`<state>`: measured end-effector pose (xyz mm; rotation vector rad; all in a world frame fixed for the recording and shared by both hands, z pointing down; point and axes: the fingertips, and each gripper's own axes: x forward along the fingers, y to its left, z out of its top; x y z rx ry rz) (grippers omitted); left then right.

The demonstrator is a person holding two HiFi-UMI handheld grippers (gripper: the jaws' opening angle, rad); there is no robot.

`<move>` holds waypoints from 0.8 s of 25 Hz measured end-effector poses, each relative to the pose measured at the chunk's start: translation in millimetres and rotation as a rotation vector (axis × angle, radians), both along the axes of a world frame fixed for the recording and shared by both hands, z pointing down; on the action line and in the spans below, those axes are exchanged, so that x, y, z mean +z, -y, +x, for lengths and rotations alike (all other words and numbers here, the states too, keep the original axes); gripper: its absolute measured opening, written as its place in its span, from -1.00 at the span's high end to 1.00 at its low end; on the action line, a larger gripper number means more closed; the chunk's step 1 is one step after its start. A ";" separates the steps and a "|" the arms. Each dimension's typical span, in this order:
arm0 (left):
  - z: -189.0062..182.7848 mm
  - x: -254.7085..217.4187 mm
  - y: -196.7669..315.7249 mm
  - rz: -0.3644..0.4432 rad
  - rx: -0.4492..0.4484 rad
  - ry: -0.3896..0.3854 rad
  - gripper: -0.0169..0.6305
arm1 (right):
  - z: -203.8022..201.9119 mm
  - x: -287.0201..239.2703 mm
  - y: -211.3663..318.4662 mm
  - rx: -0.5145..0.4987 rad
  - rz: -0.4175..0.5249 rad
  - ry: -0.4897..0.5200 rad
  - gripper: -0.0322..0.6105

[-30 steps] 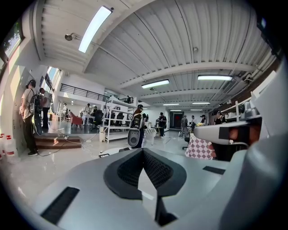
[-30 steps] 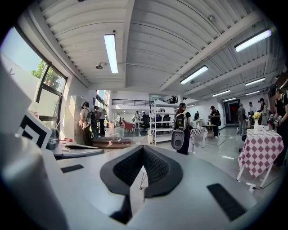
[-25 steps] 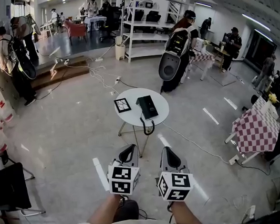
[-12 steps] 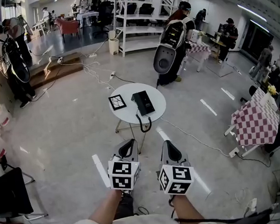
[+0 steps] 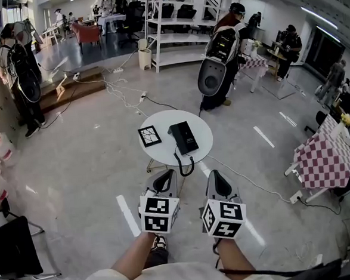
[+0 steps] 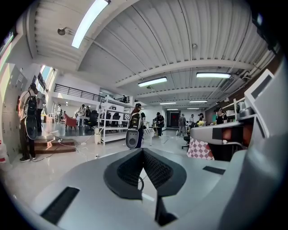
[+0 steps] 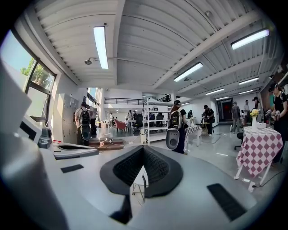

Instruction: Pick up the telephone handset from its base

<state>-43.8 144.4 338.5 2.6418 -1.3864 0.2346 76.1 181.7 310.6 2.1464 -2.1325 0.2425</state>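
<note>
**Phone sitting on the round desk, both tongs closed and well short of it**

The black telephone (image 5: 183,137) is sitting on a small round white desk (image 5: 203,128), a bit right of the middle. It's too small in the head view to tell the handset from the base, so it's reading as one dark block. Its curly cord (image 5: 184,163) is hanging over the near edge of the desk. Just left of the phone a square marker card (image 5: 149,135) is lying flat, close to the phone but not touching it.

Both tongs are hanging in the air on the near side of the desk, apart from it, and pointing toward it. The left tongs (image 5: 164,182) are showing their tips pressed together with nothing between them, and that's clear in the left gripper view (image 6: 142,152) too. Same deal with the right tongs (image 5: 217,184): closed and empty in the right gripper view (image 7: 143,152).

Further out, a person with a big backpack (image 5: 220,55) is standing past the desk, near a white shelf unit (image 5: 173,29). A table with a checked cloth (image 5: 322,156) is standing off to the right.
</note>
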 end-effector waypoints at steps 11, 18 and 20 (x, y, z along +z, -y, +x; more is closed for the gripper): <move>-7.8 -2.7 66.4 0.003 0.002 -0.007 0.90 | 4.2 0.1 60.3 0.031 -0.005 0.006 0.82; -12.9 -5.7 101.4 0.002 0.014 -0.020 0.90 | 6.0 -6.0 89.5 0.056 -0.006 -0.011 0.82; -14.5 -4.5 111.0 0.001 0.022 -0.025 0.90 | 5.5 -6.2 97.2 0.064 -0.003 -0.015 0.82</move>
